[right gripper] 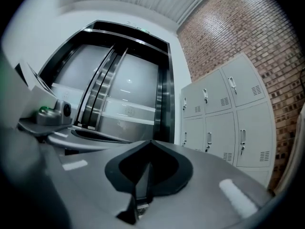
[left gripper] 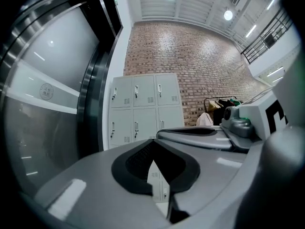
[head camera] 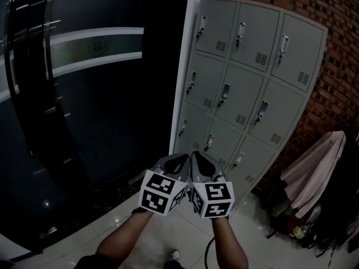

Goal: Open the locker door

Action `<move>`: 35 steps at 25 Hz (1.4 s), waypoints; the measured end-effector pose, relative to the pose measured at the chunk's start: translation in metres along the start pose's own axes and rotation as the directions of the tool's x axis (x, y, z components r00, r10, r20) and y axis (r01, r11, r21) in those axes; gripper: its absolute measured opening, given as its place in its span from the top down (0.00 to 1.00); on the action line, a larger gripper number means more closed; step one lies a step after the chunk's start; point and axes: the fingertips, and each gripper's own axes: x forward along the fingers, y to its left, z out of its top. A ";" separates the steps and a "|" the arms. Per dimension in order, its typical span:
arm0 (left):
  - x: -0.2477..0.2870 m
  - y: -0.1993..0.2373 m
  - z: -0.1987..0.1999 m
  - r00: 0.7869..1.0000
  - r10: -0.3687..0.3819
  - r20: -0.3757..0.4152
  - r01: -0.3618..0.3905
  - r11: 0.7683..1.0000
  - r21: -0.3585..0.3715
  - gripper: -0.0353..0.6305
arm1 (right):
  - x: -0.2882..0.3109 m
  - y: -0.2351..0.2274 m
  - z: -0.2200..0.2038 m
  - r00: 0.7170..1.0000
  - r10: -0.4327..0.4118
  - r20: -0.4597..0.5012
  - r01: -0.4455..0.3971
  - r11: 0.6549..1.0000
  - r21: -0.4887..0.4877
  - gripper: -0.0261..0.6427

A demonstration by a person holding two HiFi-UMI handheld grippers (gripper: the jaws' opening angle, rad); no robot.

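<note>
Locker cabinet (head camera: 249, 77) is grey, its vented, handled doors (head camera: 216, 24) all shut.

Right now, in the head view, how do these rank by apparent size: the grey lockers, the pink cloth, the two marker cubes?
1. Grey lockers.
2. Pink cloth.
3. Left cube and right cube: alike, and enlarged by nearness to the camera.

lockers (head camera: 247, 88) right of doors (head camera: 84, 94), clothes (head camera: 314, 170) further right

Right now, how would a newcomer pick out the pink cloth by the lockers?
Find the grey locker bank against the red brick wall. To its right, lower in the head view, a pale pink garment is draped, the only light piece among dark clothes.
</note>
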 end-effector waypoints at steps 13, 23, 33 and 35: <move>0.157 0.054 0.044 0.997 0.061 0.038 -0.062 0.997 0.034 0.95 | 0.110 -0.126 0.016 0.998 0.036 0.044 -0.035 0.999 -0.017 0.96; 0.211 0.094 0.094 0.994 0.061 0.093 -0.065 0.997 0.040 0.95 | 0.169 -0.173 0.054 0.991 0.098 0.091 -0.094 0.994 -0.050 0.96; 0.279 0.163 0.135 0.991 0.007 0.135 -0.016 0.998 0.065 0.95 | 0.269 -0.199 0.095 0.979 0.151 0.136 -0.147 0.988 -0.040 0.96; 0.294 0.184 0.142 0.990 0.000 0.138 -0.008 0.998 0.058 0.95 | 0.297 -0.202 0.102 0.978 0.159 0.138 -0.153 0.987 -0.053 0.96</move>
